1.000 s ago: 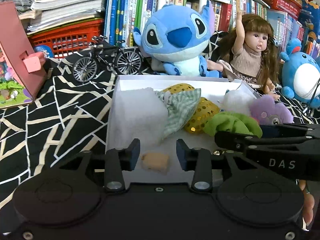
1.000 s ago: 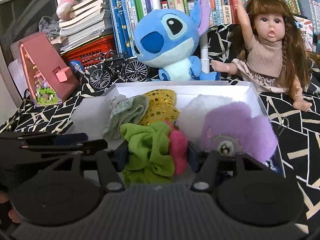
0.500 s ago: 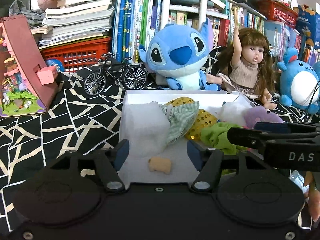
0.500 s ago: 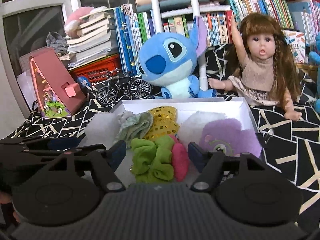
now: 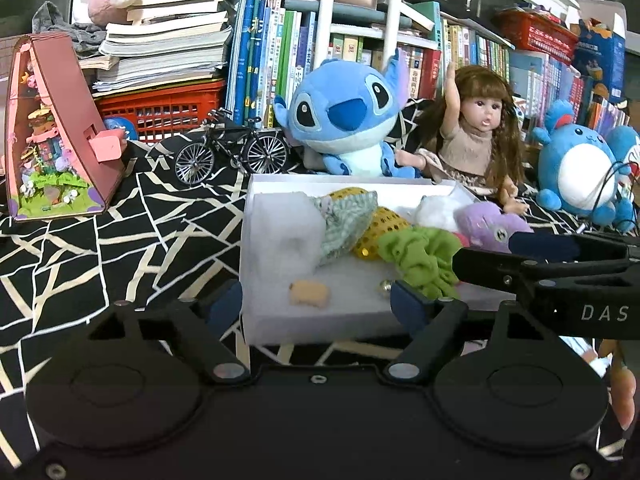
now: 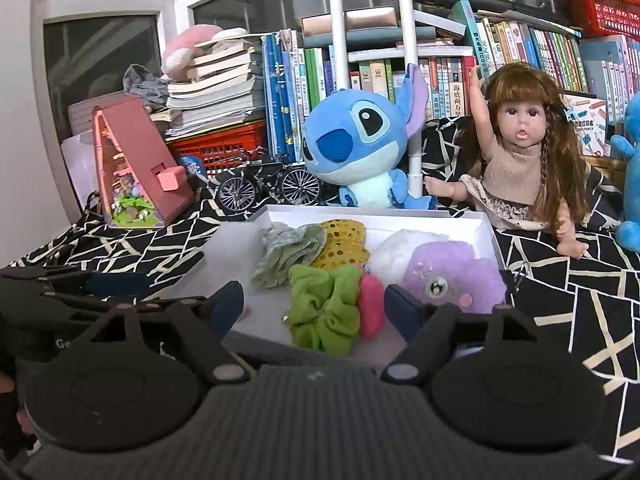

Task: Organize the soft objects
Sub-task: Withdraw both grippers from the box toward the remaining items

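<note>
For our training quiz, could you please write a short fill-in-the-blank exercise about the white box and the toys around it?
1. The green scrunchie lies inside the white ____.
2. Beside it, touching it, lies a ____ scrunchie.
3. The model bicycle stands on the cloth ____ the box.
4. Both the left gripper and right gripper are ____.

Answers: box; pink; outside; open

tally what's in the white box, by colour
In the white box:
White: 2, foam block, fluffy puff
Green: 2, lime scrunchie, pale green scrunchie
Yellow: 1, sequin scrunchie
Pink: 1, pink piece
Purple: 1, plush
Tan: 1, small piece
Total: 8
</note>
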### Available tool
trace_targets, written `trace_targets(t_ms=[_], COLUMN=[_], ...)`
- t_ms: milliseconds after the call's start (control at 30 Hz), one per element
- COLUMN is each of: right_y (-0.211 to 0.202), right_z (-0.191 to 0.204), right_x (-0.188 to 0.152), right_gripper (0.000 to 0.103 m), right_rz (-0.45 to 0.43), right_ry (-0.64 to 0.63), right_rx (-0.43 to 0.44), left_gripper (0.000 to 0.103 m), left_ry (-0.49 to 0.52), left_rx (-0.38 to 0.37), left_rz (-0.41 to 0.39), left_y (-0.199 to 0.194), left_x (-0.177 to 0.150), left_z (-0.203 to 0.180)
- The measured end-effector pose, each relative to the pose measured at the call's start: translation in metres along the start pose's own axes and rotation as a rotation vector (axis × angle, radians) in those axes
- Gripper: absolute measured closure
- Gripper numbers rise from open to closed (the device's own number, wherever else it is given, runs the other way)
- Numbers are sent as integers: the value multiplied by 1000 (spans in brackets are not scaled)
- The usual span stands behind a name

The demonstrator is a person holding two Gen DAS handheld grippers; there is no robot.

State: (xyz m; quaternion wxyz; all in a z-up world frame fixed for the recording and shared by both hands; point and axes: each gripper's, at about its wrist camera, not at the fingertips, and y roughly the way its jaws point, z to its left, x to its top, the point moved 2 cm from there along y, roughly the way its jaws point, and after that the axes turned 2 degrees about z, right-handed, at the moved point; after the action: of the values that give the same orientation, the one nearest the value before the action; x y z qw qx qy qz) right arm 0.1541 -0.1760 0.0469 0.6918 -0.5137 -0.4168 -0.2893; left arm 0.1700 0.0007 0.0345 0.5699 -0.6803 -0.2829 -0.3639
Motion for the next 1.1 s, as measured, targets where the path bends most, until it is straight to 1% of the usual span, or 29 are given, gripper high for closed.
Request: trace_targets(t_ms=[267,767,1100], right_y=[-16,-27,-32], right_z=[5,11,14], right_x=[-12,-27,-38], right_gripper=[14,12,9], right_rz=[-10,-9,-1], right_ry=[-47,-59,-69], right_rx=[-4,-1,11], left_gripper=[21,18,18], left_ry=[-4,3,-3], left_rx=[-11,-6,-4], left_rz=[8,-2,9], left_y=[-14,-33,-39], left_x=[-16,-37,-52], left_z=[-1,-1,1])
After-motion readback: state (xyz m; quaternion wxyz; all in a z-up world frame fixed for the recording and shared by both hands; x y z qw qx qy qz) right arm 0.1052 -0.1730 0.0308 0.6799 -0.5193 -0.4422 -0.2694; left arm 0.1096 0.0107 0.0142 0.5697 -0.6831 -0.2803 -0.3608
